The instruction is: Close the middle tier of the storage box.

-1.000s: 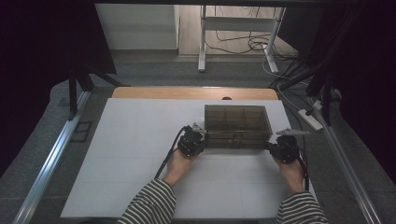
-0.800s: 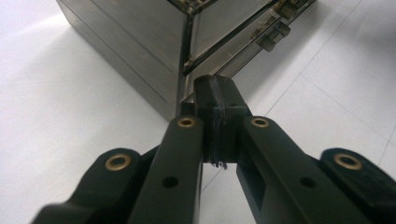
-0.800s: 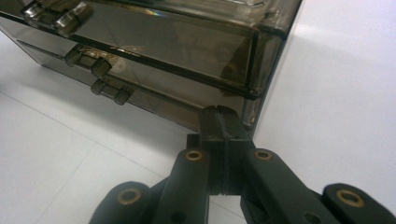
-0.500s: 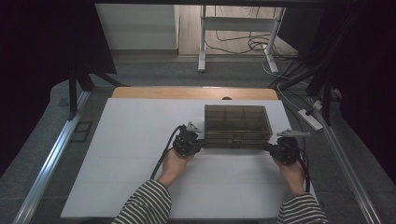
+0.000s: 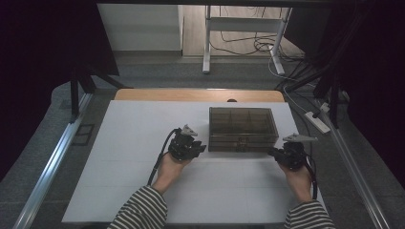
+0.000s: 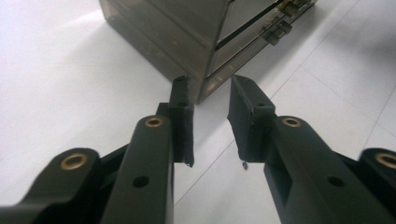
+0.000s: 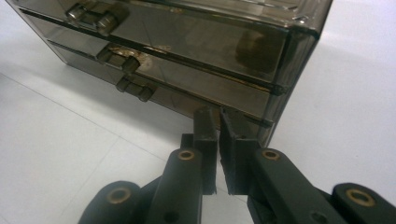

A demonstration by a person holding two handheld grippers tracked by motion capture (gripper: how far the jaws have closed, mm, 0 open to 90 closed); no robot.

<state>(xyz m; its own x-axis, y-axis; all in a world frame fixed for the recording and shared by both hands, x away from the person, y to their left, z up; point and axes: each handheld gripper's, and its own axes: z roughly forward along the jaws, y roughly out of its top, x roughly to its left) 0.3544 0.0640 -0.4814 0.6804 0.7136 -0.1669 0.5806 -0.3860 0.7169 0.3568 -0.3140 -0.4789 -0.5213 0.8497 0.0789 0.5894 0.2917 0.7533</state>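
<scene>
A smoky clear box [image 5: 242, 129] sits on the white table [image 5: 124, 143].

In the left gripper view the smoky box [image 6: 187, 32] is cut off by the top edge. In the right gripper view it runs past the top edge too. Through its dark walls its contents cannot be made out.

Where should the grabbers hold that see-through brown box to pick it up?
Probably by its two short ends. The box is long and low, lying flat on the table, so one gripper at each near bottom corner fits. The left gripper and right gripper already sit there.
</scene>
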